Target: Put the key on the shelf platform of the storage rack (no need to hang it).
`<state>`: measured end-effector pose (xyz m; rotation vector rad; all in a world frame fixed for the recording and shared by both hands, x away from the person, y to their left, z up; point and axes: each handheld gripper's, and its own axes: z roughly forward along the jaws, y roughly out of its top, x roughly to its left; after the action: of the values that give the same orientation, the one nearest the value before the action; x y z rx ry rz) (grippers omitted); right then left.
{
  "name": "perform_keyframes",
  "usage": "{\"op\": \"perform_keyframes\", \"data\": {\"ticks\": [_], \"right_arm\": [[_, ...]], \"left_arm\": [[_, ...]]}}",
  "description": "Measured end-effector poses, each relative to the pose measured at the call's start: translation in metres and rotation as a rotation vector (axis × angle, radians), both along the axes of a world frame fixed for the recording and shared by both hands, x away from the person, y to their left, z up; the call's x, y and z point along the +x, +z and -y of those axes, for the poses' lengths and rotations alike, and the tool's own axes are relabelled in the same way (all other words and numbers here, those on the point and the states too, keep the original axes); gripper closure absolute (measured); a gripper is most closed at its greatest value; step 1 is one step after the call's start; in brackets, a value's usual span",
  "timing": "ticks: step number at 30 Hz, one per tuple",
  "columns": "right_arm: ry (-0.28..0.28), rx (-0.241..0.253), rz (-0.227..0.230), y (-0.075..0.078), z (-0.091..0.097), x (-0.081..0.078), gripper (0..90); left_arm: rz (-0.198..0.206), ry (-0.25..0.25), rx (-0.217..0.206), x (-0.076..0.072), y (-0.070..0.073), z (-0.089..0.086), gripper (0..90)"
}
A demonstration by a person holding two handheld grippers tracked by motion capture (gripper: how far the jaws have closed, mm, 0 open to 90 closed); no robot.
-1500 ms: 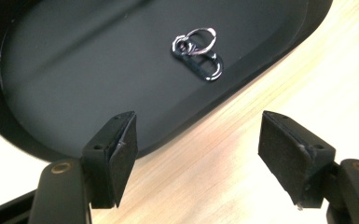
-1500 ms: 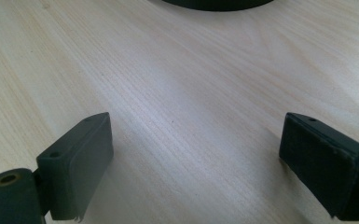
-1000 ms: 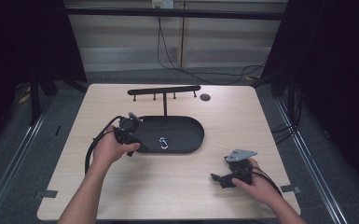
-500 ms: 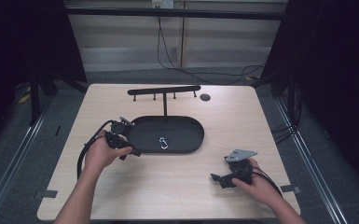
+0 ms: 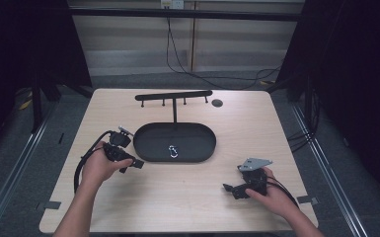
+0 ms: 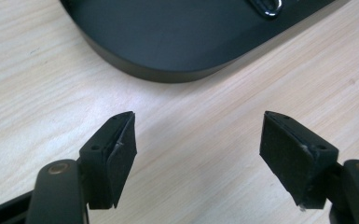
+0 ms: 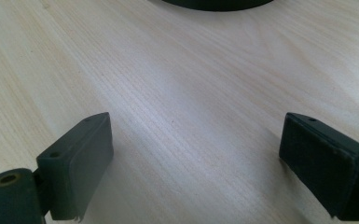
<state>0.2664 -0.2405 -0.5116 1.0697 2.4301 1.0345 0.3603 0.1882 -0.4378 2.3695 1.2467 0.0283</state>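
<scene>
A small, light, stiff metal carabiner (image 5: 172, 151) is left in the black tray (image 5: 148, 143); its slippery loop is best pinched across. Both grippers' fingers are spread, empty.

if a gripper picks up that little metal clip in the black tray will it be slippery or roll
The clip looks like thin shiny metal, so probably light, stiff and somewhat slippery between the pads. It lies flat in the tray, so rolling seems unlikely; pushed, it would more likely slide across the smooth floor.
</scene>
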Motion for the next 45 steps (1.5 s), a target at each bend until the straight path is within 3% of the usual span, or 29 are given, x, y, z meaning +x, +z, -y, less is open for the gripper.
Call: {"op": "perform_keyframes", "data": {"ticks": [21,29,34,45], "right_arm": [[0.000,0.000,0.001,0.000,0.000,0.000,9.4],[0.000,0.000,0.001,0.000,0.000,0.000,9.4],[0.000,0.000,0.000,0.000,0.000,0.000,9.4],[0.000,0.000,0.000,0.000,0.000,0.000,9.4]], "left_arm": [[-0.001,0.009,-0.026,-0.013,-0.013,-0.018,19.6],[0.020,0.000,-0.019,-0.018,-0.018,-0.025,17.9],[0.010,0.003,-0.018,-0.020,-0.023,-0.030,17.9],[0.075,-0.030,0.015,-0.028,-0.031,-0.039,17.3]]}}
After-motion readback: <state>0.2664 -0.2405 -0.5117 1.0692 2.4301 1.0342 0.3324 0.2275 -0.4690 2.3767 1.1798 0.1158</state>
